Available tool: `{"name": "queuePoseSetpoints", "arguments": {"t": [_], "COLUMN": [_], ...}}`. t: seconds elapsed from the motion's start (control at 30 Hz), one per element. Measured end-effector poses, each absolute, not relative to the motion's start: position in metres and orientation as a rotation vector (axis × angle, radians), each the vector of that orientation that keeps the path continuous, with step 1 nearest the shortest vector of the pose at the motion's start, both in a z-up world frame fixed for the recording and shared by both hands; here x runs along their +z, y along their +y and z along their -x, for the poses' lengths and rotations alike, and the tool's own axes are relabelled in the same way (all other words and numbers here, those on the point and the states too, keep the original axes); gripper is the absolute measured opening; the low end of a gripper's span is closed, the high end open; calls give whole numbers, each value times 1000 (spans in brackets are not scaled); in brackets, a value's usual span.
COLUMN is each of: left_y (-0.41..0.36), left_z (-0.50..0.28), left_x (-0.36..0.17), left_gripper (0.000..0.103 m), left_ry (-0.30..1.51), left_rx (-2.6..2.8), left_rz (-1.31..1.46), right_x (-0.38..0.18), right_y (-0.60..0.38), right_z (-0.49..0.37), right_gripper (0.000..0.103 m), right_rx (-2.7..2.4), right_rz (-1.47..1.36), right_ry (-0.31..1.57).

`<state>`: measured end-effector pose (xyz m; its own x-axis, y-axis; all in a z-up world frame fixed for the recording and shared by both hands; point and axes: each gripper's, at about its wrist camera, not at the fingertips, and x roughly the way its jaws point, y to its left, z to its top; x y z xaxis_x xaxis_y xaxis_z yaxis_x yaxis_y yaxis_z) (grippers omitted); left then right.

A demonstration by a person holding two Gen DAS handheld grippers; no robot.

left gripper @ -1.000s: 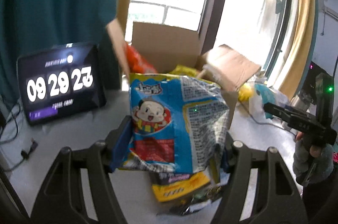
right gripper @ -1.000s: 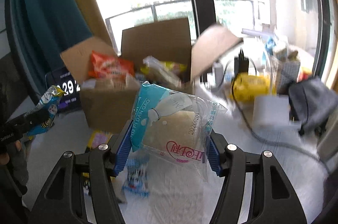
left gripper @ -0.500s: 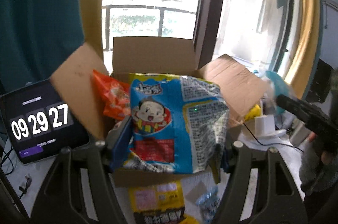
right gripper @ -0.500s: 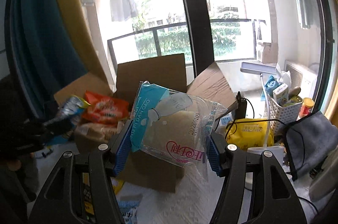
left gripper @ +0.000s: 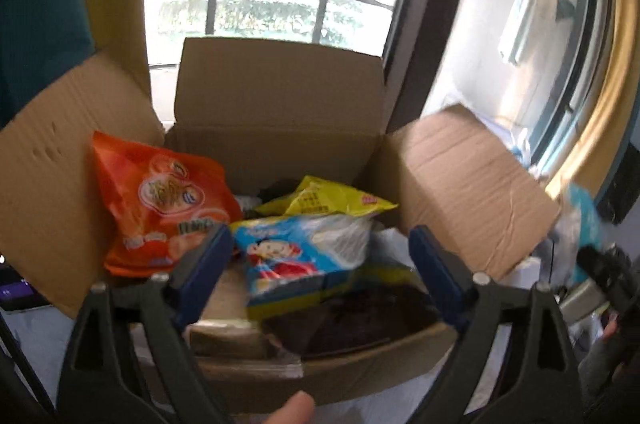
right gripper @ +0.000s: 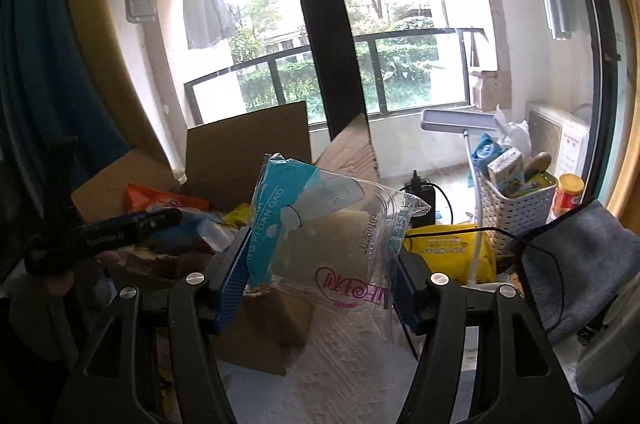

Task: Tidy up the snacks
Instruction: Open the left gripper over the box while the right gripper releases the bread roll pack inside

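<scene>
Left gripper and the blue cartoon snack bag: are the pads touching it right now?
Apart. The left wrist view shows the left gripper open over the cardboard box, with gaps between both pads and the blue cartoon snack bag lying inside.

An open cardboard box [left gripper: 276, 127] stands on the table [right gripper: 340, 376] with its flaps spread left, far and right. Inside, 1 chip bag [left gripper: 160, 207] leans at the left wall, another snack bag [left gripper: 328, 199] lies far of centre, and a cartoon-printed bag [left gripper: 296, 256] lies near it on other packets. Right of the box stand a basket [right gripper: 516, 203] and a folded cloth [right gripper: 580, 260].
</scene>
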<state>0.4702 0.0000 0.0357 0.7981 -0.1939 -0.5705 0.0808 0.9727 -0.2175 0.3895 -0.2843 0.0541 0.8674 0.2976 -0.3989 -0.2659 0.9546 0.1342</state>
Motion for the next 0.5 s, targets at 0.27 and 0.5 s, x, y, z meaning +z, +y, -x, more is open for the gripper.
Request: {"name": "queuePoseSetpoints", "arguments": {"t": [0.27, 0.5], "left_y": [18, 54], "left_z": [-432, -400], "left_x": [65, 77], "left_gripper": [91, 91], "left_ry": [532, 467], "left_rx": [-151, -85], "left_rz": [181, 131], "right_x": [56, 65], "right_y": [-275, -243], "right_z": [-396, -404], "right_gripper": [66, 66], "right_rx": [298, 340], "right_rz": [-75, -50], "right_ry": [437, 434]}}
